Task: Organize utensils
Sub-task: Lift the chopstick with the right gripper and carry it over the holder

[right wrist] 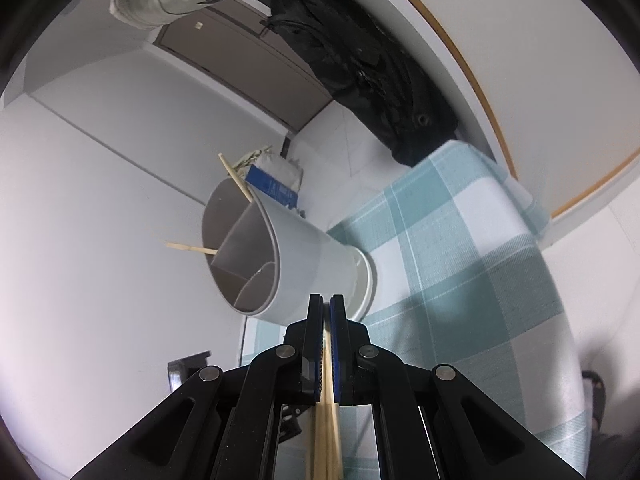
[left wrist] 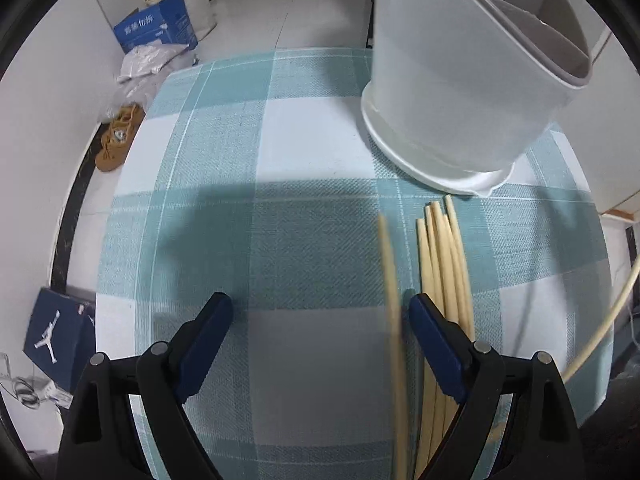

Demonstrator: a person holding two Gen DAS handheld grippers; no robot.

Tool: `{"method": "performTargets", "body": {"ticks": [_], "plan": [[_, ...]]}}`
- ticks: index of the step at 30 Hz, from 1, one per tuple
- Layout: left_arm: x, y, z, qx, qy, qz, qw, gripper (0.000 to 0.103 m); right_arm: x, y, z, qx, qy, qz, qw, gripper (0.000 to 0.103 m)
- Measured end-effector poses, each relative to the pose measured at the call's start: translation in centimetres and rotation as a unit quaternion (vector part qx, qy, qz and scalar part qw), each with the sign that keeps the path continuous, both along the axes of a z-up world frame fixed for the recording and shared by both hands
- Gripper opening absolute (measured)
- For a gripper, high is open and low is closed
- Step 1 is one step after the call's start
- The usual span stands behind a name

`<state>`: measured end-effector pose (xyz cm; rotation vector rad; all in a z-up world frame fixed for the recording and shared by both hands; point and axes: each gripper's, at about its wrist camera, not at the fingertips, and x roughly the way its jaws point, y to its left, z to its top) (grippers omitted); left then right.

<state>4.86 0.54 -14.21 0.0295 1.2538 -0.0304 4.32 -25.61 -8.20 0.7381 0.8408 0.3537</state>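
A white utensil holder (left wrist: pixel 452 92) with inner dividers stands on the teal checked tablecloth (left wrist: pixel 304 140). Several pale wooden chopsticks (left wrist: pixel 444 260) lie in a bundle in front of it. My left gripper (left wrist: pixel 320 304) hangs open over the cloth, its right finger beside the bundle. One blurred chopstick (left wrist: pixel 390 272) runs between the fingers, and neither pad touches it. In the right wrist view my right gripper (right wrist: pixel 326 300) is shut on a few chopsticks (right wrist: pixel 326 420) that run back toward the camera. It points at the holder (right wrist: pixel 304 248), in which two chopsticks (right wrist: pixel 236 180) lean.
The table's left edge drops to a floor with a blue carton (left wrist: pixel 158 28), brown shoes (left wrist: pixel 118 136) and a dark shoe box (left wrist: pixel 56 340). A cream cable (left wrist: pixel 600 336) curves past the right side. A black bag (right wrist: pixel 368 64) hangs beyond the far table edge.
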Motion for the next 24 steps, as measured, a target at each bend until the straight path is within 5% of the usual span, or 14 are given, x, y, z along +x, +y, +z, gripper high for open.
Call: {"method": "performTargets", "body": {"ticks": [6, 16, 21, 24], "plan": [[0.8, -0.4, 0.1, 0.005, -0.006, -0.003, 1.0, 0.082, -0.2, 0.0, 0.6, -0.019, -0.014, 0.005, 1.0, 0.003], [1.5, -2.1, 0.6, -0.02, -0.013, -0.054, 0.9982, 0.002, 0.2, -0.4, 0.6, -0.014, -0.013, 0.008, 1.0, 0.003], [1.8, -1.7, 0.8, -0.052, -0.017, -0.048, 0.9973, 0.001, 0.1, -0.2, 1.1, -0.019, -0.023, 0.012, 0.999, 0.003], [1.2, -1.4, 2.3, -0.062, -0.055, -0.042, 0.9956, 0.001, -0.1, -0.1, 1.5, -0.021, -0.03, 0.011, 0.999, 0.003]]}}
